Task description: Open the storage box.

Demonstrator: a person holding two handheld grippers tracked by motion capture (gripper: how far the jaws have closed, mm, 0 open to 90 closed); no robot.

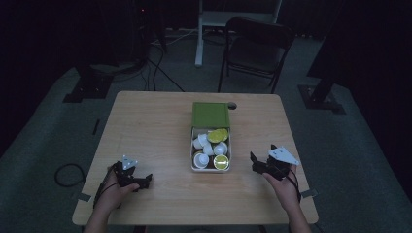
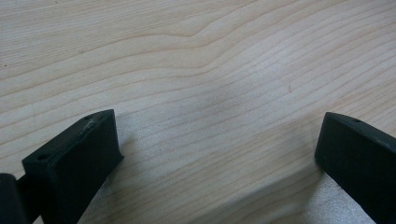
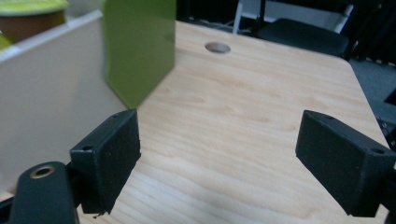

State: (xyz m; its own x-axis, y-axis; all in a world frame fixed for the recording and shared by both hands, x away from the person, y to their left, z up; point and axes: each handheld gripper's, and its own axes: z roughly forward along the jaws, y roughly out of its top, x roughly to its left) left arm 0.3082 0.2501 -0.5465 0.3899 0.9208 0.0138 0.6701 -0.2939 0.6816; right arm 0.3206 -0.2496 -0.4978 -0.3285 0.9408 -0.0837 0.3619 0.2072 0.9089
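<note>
Left gripper (image 1: pixel 144 183) and right gripper (image 1: pixel 256 165) parked wide open, empty, flanking tray (image 1: pixel 193 154) of capsules (image 1: pixel 201 159); likely staged for picking.

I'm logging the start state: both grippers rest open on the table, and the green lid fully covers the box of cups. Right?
Not quite. The green lid covers only the far part of the box; the high view shows the cups exposed in the near part. The left gripper and right gripper are indeed open.

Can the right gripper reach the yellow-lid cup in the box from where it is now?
Probably yes: the right gripper is open beside the box, and the yellow-lid cup sits in the near corner, uncovered from above.
</note>
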